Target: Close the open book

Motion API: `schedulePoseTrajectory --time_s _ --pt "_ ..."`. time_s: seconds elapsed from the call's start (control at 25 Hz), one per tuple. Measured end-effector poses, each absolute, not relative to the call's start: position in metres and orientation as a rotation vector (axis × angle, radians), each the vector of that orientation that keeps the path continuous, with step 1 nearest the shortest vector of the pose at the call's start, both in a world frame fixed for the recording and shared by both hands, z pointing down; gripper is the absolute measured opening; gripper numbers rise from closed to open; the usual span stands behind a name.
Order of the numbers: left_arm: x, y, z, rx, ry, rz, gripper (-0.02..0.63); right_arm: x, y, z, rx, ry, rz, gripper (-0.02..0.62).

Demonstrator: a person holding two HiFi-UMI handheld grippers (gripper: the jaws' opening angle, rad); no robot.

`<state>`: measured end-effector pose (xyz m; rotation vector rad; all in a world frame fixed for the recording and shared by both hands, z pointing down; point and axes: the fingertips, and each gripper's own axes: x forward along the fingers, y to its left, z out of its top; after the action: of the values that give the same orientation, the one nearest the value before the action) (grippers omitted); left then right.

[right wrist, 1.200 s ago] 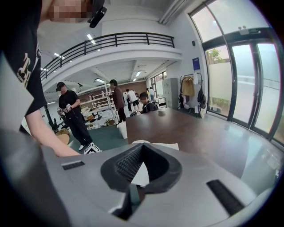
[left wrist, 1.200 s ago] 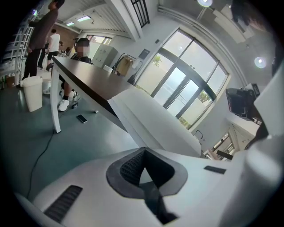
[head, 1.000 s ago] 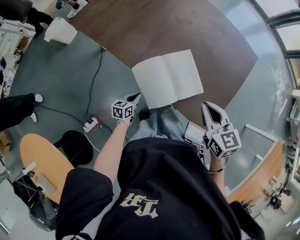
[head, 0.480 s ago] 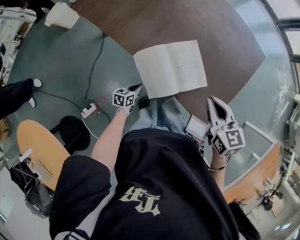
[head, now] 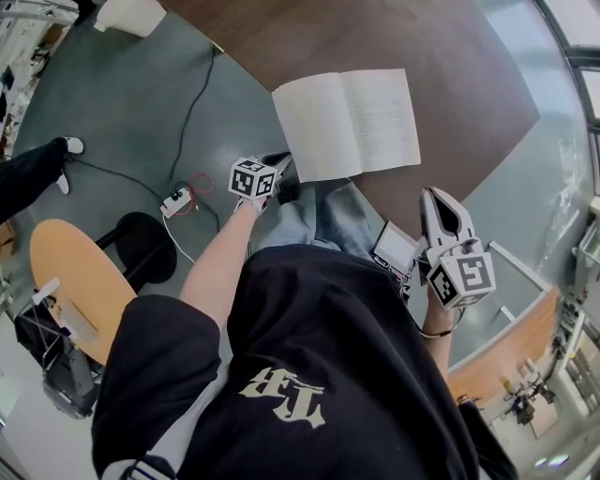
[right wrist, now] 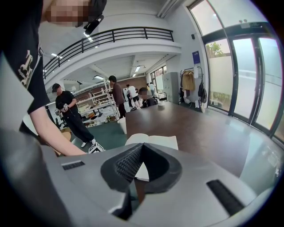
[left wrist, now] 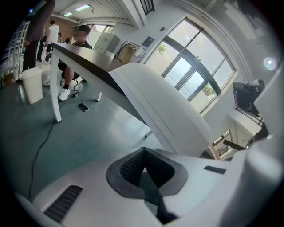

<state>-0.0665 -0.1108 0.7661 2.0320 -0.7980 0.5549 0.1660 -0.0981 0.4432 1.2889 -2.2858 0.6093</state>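
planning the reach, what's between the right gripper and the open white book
Only bare dark brown tabletop separates right gripper and open white book, seen in head view.

Black lettered T-shirt (head: 356, 328), blue jeans (head: 323, 220); the left hand-held gripper (head: 284, 161) and right hand-held gripper (head: 439, 195) are white.

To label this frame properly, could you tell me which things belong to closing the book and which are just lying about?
For the job:
- open book, on the brown table
- left gripper, by the book's near corner
- right gripper

Just lying about:
- power strip on the floor
- black stool
- white bin
- round wooden table
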Motion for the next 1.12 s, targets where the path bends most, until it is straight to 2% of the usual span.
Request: schedulePoseTrajectory --time_s 1.12 --pt "-0.061 -0.099 0.732 2.101 -0.796 0.415 0.005 0.150 -0.076 0.447 1.256 -2.296 0.602 -0.012"
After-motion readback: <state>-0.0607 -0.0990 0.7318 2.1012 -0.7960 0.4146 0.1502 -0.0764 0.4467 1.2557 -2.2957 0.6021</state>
